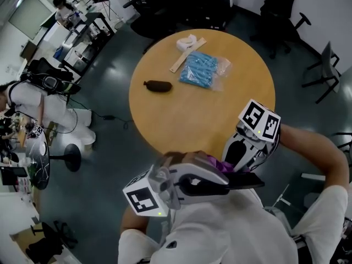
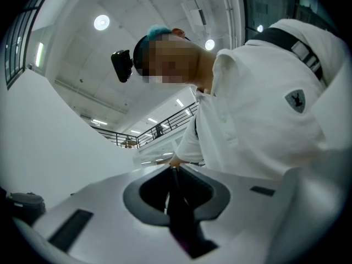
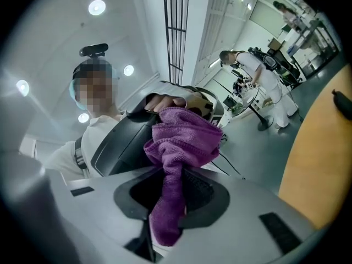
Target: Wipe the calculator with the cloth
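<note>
A round wooden desk [image 1: 198, 120] stands on a dark office floor beyond both tongs, bearing a dark pouch [image 1: 158, 86], a bag of blue pieces [image 1: 201, 70] and a pale strip [image 1: 187, 54], all well apart from them. Off its near edge the left tongs [image 1: 220, 181] clamp the thin black calculator [image 1: 246, 180]; the right tongs [image 3: 170, 202], just beside, pinch the purple cloth [image 3: 179, 142].

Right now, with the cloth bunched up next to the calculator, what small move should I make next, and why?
Probably sweep the right gripper sideways so the purple cloth drags across the face of the calculator. Its jaws are shut on the cloth, which bunches right beside the black calculator, and the left gripper clamps that calculator by one edge.
</note>
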`<act>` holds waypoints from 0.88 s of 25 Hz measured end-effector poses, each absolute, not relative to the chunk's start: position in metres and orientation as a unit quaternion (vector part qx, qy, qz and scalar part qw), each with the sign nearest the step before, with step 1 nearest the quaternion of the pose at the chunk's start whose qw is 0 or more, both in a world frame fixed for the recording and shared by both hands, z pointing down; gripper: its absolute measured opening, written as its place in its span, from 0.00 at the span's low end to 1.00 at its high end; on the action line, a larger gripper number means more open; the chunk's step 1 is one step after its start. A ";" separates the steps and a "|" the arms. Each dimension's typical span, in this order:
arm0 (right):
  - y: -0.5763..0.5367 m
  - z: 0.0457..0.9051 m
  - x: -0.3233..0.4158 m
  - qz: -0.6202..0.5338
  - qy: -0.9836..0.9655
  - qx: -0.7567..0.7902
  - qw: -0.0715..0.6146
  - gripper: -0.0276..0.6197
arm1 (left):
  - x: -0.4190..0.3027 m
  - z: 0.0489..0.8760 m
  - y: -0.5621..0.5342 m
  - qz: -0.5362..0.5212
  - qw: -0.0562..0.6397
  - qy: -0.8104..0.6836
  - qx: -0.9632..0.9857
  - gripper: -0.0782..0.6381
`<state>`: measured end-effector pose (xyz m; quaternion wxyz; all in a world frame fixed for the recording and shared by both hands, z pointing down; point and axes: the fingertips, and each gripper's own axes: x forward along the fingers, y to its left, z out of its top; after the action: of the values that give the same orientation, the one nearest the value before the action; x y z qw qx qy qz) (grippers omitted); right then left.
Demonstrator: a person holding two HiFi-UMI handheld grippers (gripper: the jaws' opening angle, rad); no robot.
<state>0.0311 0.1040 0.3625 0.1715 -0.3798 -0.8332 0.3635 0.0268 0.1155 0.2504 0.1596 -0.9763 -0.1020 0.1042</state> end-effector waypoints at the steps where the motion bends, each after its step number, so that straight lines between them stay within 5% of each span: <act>1: 0.104 0.364 0.031 0.361 -0.833 -0.381 0.173 0.19 | 0.026 0.250 0.114 0.105 0.159 -0.101 -0.976 0.18; 22: 0.099 0.386 0.019 0.333 -0.844 -0.376 0.188 0.19 | 0.019 0.243 0.091 0.121 0.145 -0.075 -0.979 0.18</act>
<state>0.0192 0.0993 0.3856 0.1877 -0.3759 -0.8443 0.3326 0.0185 0.0915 0.2433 0.1449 -0.9792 -0.0747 0.1208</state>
